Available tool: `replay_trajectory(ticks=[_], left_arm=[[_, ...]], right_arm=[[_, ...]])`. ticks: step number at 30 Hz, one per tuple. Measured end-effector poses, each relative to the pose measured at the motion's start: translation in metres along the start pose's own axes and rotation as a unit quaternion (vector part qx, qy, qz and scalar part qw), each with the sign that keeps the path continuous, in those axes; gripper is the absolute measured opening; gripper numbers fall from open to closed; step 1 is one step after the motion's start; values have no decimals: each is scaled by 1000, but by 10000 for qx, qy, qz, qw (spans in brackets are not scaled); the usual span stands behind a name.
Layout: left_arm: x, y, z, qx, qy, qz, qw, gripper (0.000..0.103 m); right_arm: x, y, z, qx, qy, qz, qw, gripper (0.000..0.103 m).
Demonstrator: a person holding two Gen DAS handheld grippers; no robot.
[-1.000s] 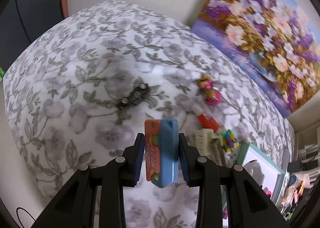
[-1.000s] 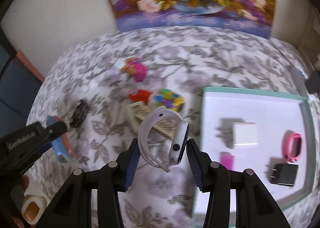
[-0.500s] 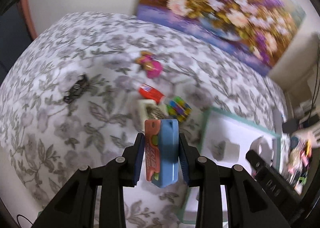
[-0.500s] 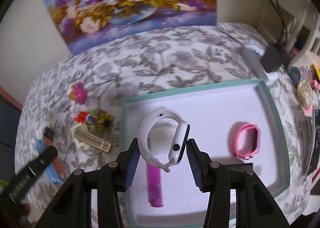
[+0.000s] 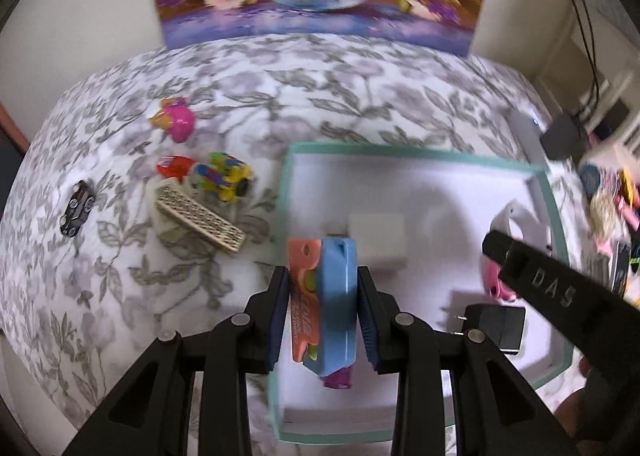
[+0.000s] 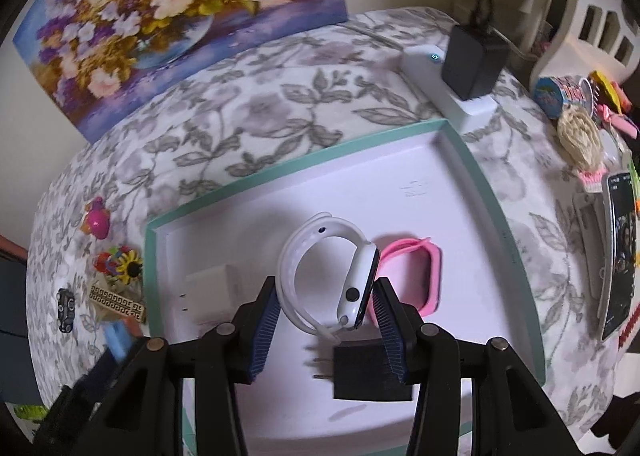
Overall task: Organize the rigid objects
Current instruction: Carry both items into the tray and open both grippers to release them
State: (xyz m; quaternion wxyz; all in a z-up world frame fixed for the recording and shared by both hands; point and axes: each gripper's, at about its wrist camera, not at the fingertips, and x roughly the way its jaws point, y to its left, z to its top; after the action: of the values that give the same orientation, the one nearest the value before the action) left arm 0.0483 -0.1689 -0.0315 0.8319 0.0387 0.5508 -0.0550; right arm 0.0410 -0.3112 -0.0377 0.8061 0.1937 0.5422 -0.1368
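Mid-carry over the teal-rimmed tray (image 6: 472,159), left gripper (image 5: 322,306) pinching the orange-and-blue toy (image 5: 324,296) above its near-left corner, right gripper (image 6: 324,326) clamped on the white smartwatch (image 6: 332,276) beside the pink band (image 6: 416,264); next, lowering into bare spots and releasing.

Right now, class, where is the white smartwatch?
In the right wrist view the white smartwatch is clamped in the right gripper, held above the teal-rimmed tray, with the pink band just behind it.

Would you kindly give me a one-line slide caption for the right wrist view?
Right hand-held gripper holds a white watch over the tray, above a pink band and black charger.
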Motion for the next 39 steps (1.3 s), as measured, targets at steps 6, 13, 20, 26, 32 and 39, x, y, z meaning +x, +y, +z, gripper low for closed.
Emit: replay_trajectory(ticks=[6,13,20,26,32,39], left_arm=[[15,-19,-4,238,165,-26,9996,34],[29,-31,-3,400,190,37,9990,33],[39,-28,-3,350,329,8,9988,33],[40,-27,-4,337,377,-48,9987,33],[37,-25,-3,340,377,-110,9987,42],[27,-18,1,228,257,-196,9992,42]], right_arm=[[4,-12,2,132,120,11,9998,51],[9,-14,2,105,210,-5,9997,51],[19,-15,1,96,393,-7,9992,52],[19,-14,1,88,418,-23,9991,52],[18,-13,0,86,468,-24,9989,60],[-1,-10,2,-6,203,-20,9998,62]])
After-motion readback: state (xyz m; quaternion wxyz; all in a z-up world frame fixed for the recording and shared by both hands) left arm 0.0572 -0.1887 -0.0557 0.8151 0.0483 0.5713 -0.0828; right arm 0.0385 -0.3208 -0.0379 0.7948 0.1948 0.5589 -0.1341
